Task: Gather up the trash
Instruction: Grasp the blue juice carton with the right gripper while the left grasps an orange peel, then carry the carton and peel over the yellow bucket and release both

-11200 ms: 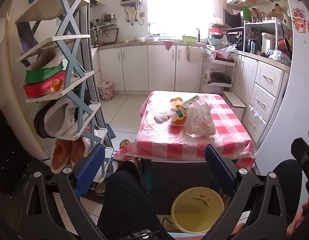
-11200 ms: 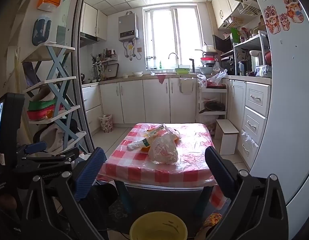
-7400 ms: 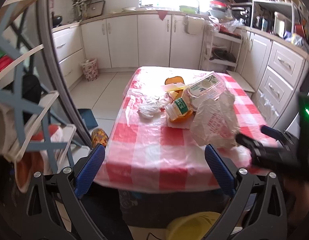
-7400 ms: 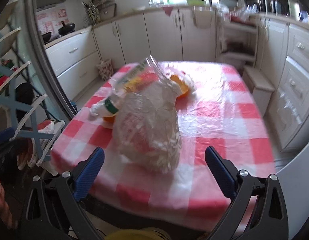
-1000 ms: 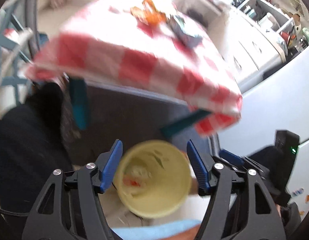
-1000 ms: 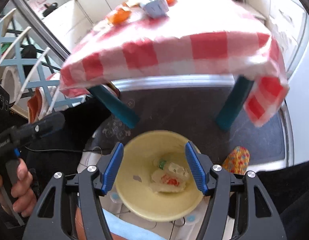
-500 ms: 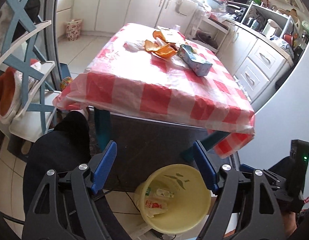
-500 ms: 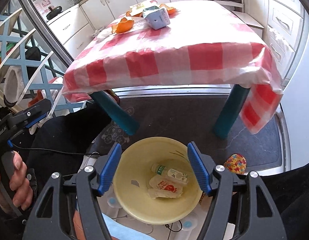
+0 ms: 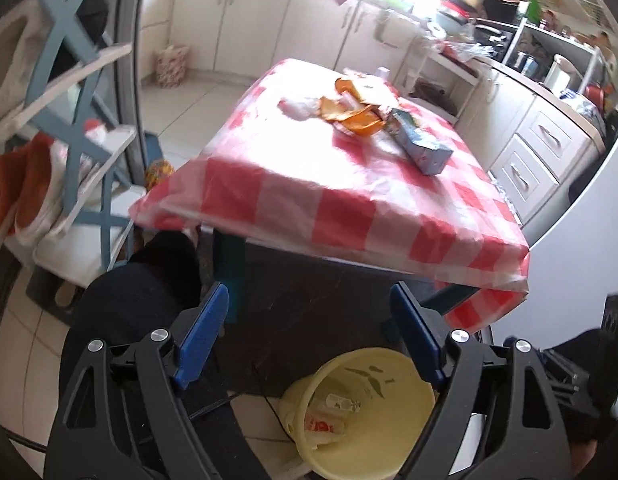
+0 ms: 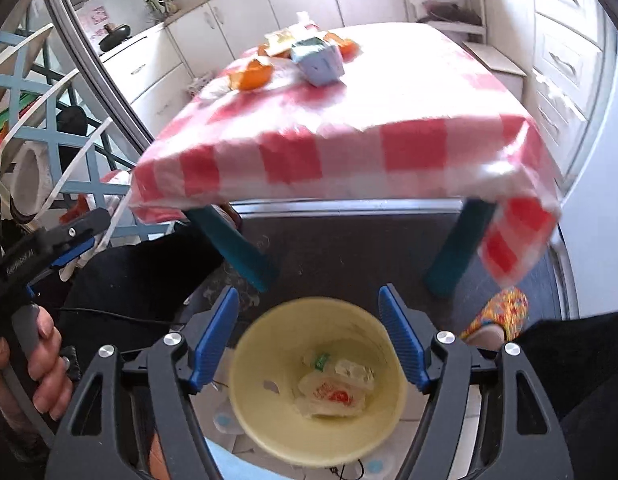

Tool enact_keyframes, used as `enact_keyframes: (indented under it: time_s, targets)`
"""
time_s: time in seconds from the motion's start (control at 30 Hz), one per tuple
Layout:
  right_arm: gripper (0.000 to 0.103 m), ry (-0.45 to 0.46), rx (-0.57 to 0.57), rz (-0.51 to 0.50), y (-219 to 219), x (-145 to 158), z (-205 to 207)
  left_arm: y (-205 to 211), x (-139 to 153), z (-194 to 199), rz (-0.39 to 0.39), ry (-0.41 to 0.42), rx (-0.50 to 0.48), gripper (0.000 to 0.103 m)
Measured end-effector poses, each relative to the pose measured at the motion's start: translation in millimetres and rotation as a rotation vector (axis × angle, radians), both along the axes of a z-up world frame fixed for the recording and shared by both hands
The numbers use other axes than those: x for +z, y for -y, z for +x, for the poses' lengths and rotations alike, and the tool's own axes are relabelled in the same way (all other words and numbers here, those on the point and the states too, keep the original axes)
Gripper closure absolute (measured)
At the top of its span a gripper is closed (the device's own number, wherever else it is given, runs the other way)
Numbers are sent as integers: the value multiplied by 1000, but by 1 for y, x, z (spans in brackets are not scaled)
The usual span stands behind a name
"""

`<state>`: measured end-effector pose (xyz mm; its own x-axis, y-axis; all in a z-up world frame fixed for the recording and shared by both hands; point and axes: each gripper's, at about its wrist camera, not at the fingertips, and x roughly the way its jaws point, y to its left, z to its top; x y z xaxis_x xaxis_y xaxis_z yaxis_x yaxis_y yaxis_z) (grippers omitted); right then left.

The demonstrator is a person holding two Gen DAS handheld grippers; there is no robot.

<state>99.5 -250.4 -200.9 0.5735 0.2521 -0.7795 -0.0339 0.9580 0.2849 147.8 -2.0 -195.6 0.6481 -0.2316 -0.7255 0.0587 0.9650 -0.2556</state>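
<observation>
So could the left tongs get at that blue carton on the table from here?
Probably yes. The left tongs are open and empty, and the blue carton lies uncovered on the checked tablecloth, orange peels only beside it. They'd have to lift and reach forward.

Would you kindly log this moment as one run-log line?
left claw: open, just widened, empty | right claw: open, just widened, empty, above bin | bottle, bag: binned | carton: on table

We look past the empty left gripper, whose jaws have just been opening, at a yellow bin holding a bottle beneath a checked table strewn with orange peel and a carton.
</observation>
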Motion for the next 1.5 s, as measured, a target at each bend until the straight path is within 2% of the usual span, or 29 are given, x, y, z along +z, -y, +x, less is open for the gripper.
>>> enact_keyframes:
  time_s: [0.13,0.27,0.37,0.5,0.7,0.8,0.9,0.97,1.0,1.07,1.1,1.17,1.27,1.5]
  targets:
    - [33,51,55,-26,-10,13,10,7,5,3,33,4,-18,24]
    - [31,91,125,-54,-16,30,41,14,10,19,96,6,-53,24]
    - [25,142,167,-114,-14,50,81,16,24,46,118,15,-64,24]
    - [24,147,200,-137,-8,62,147,23,46,102,147,44,-68,24]
    - [24,102,211,-152,-9,42,230,57,48,192,217,60,-106,24]
    - [24,74,199,-133,-6,24,249,75,37,226,253,46,-126,24]
    - [25,-20,151,-35,9,3,271,92,23,254,289,29,-154,26]
    - [40,-40,144,-1,14,1,279,100,13,269,315,13,-172,38]
    - [44,-48,144,15,16,1,282,104,6,277,328,-4,-185,44]
    - [46,-56,145,50,20,2,282,106,-5,289,320,-44,-201,77]
    - [46,-59,150,62,21,3,282,106,-10,297,300,-74,-214,84]
    - [46,-54,160,68,22,5,280,105,-12,302,290,-78,-212,92]
    - [46,-45,161,92,28,9,276,96,-1,302,244,-60,-199,97]
    - [46,-45,148,151,42,11,273,59,37,276,56,-24,-183,98]
